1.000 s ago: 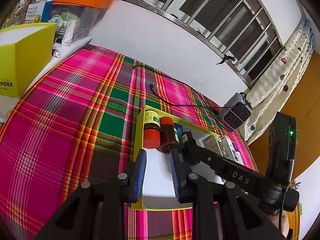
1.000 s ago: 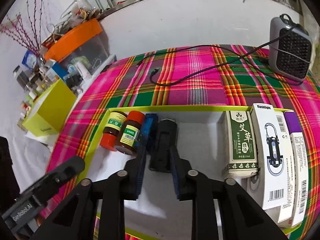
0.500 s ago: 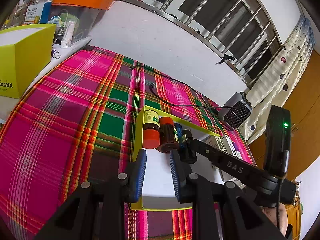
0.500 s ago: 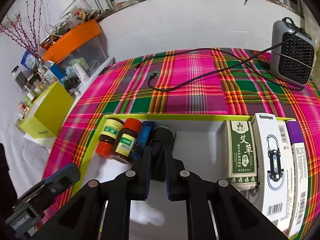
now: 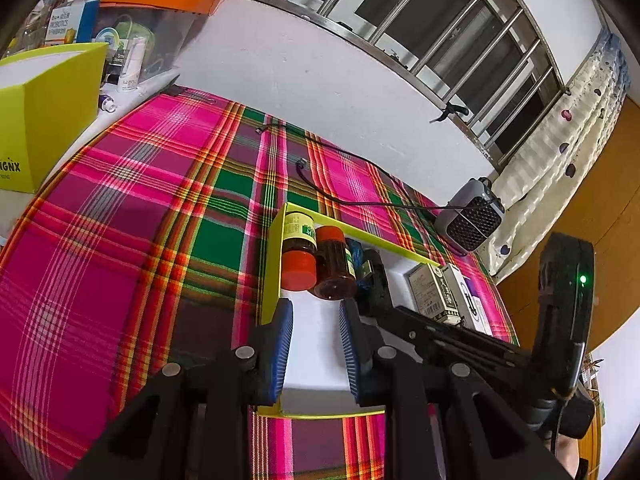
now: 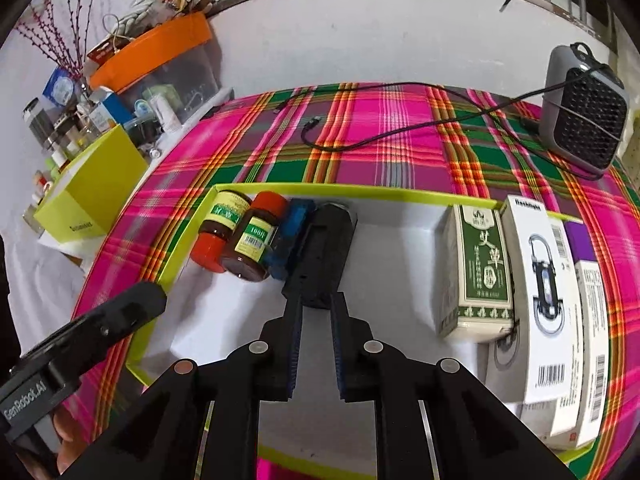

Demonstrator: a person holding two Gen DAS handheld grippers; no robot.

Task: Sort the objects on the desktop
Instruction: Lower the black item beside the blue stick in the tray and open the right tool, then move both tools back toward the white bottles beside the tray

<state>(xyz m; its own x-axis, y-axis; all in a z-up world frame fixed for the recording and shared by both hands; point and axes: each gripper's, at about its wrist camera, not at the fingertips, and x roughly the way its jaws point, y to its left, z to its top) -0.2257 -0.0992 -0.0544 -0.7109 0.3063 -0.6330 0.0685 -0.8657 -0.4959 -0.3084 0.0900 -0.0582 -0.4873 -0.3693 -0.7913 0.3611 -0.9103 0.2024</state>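
Observation:
A white tray with a yellow rim (image 6: 400, 193) lies on the plaid cloth. Along its left side lie two brown jars with red caps (image 6: 220, 232) (image 6: 252, 240), a blue item (image 6: 290, 232) and a black flashlight (image 6: 330, 236). My right gripper (image 6: 316, 300) is shut on the flashlight's near end. The left wrist view shows the same jars (image 5: 298, 252) and the flashlight (image 5: 374, 268), with the right gripper's fingers reaching in from the right. My left gripper (image 5: 315, 308) hangs open over the tray's bare white floor, just short of the jars, holding nothing.
Three cartons lie side by side at the tray's right: a green one (image 6: 476, 264), a white one (image 6: 544, 304) and a purple-topped one (image 6: 588, 320). A grey heater (image 6: 584, 112) and its black cable (image 6: 400, 128) sit behind. A yellow box (image 6: 96, 188) and cluttered shelves stand at left.
My right gripper's fingers have narrowed from wide open onto the black flashlight's near end. The left gripper has stayed open in the same place.

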